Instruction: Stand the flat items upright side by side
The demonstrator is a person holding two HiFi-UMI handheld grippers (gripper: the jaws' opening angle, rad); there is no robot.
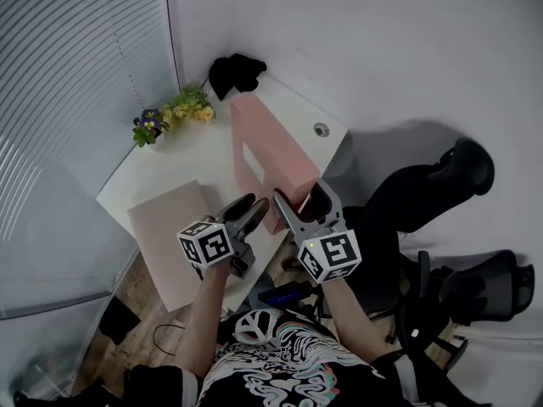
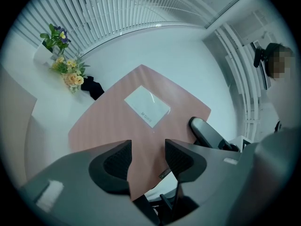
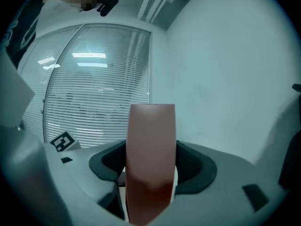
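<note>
Here we see the right gripper (image 1: pixel 304 198) clamped on the narrow edge of the pink box (image 1: pixel 271 155), which stands upright on the white table (image 1: pixel 195 155) near the middle of the frame. The left gripper (image 1: pixel 249 207) sits just left of the box's lower corner, jaws apart and gripping nothing. A second pink slab (image 1: pixel 170 227) lies flat at lower left.

Label (image 2: pixel 146 106) print on pink box (image 2: pixel 103 121) unreadable
</note>
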